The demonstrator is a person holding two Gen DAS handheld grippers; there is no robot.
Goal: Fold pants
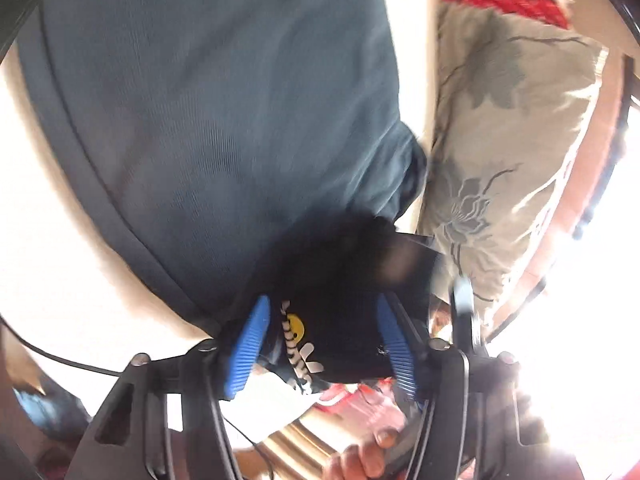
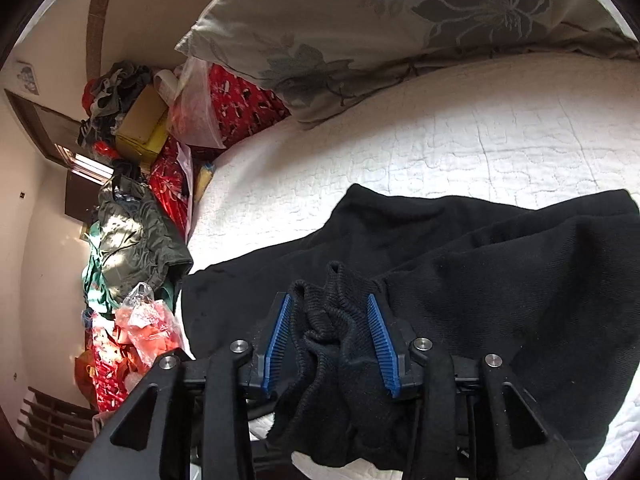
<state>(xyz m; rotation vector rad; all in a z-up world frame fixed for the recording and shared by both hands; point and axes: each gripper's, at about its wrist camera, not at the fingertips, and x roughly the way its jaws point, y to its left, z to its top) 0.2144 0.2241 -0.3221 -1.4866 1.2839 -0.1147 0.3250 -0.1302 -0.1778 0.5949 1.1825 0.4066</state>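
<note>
1. Two claws on one pair of black pants (image 2: 500, 264), which lies partly spread over the white quilted bed (image 2: 460, 148), just short of the flowered pillow (image 2: 360, 32).
2. Right claw (image 2: 332, 340): blue pads stand apart with a bunched ribbed cuff or waistband sitting loose between them. The pads don't look to be pressing it, so I'd call this one open, cloth just resting in the gap.
3. Left claw (image 1: 320, 340): pads also apart, with black fabric carrying a yellow smiley print between them. The view is blurry, but the cloth doesn't seem pinched, so I read it as open too.
4. Step, my guess: an end of the pants has just been laid down at the close of a fold, or is about to be re-gripped. Can't tell which.
5. Next move probably calls for lining up the edges and smoothing the bunched part flat before another fold.
6. Pose: both claws tilt downward toward the bed. A hand (image 1: 372, 456) shows at the bottom of the left view, and a dark teal shirt (image 1: 208, 100) fills most of that frame.
</note>
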